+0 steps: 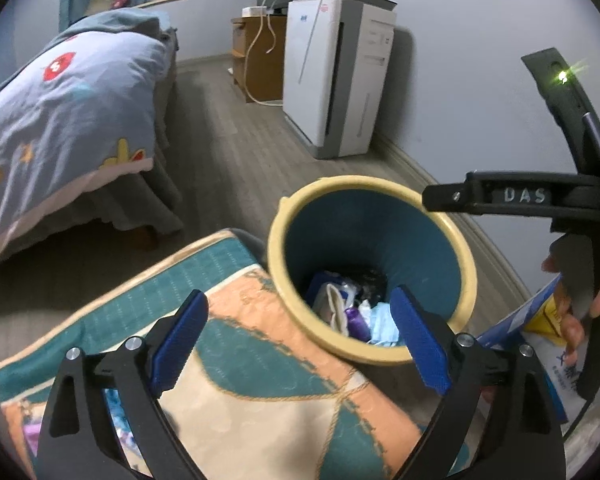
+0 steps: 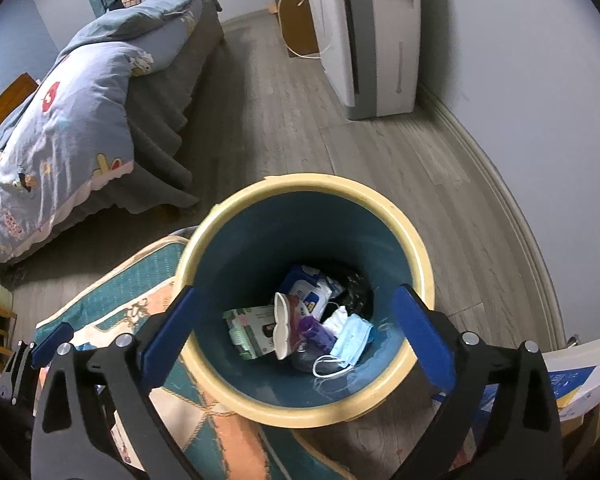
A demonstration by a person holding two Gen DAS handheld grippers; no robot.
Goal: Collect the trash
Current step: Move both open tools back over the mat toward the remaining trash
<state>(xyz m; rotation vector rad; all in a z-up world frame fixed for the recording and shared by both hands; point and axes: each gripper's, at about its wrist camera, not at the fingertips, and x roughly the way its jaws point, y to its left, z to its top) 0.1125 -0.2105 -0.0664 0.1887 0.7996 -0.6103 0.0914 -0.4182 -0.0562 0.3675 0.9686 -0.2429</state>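
A teal bin with a cream rim [image 1: 278, 236] [image 2: 422, 254] stands on the floor beside a teal and orange cushion [image 1: 236, 360] [image 2: 160, 276]. It holds trash: a blue face mask [image 2: 354, 338], a wipes packet [image 2: 308, 290], a green and white box [image 2: 248, 330], a purple wrapper [image 2: 314, 330]. My left gripper [image 1: 300, 344] is open and empty, over the cushion and the bin's near rim. My right gripper [image 2: 300, 336] is open and empty, directly above the bin's mouth. The right gripper's body [image 1: 540, 196] shows at the right of the left wrist view.
A bed with a blue quilt [image 1: 60, 100] [image 2: 60, 112] stands at the left. A white air purifier [image 1: 336, 80] [image 2: 372, 32] and a wooden cabinet [image 1: 260, 56] stand against the far wall. A blue and white carton [image 1: 540, 344] [image 2: 572, 384] lies at the right.
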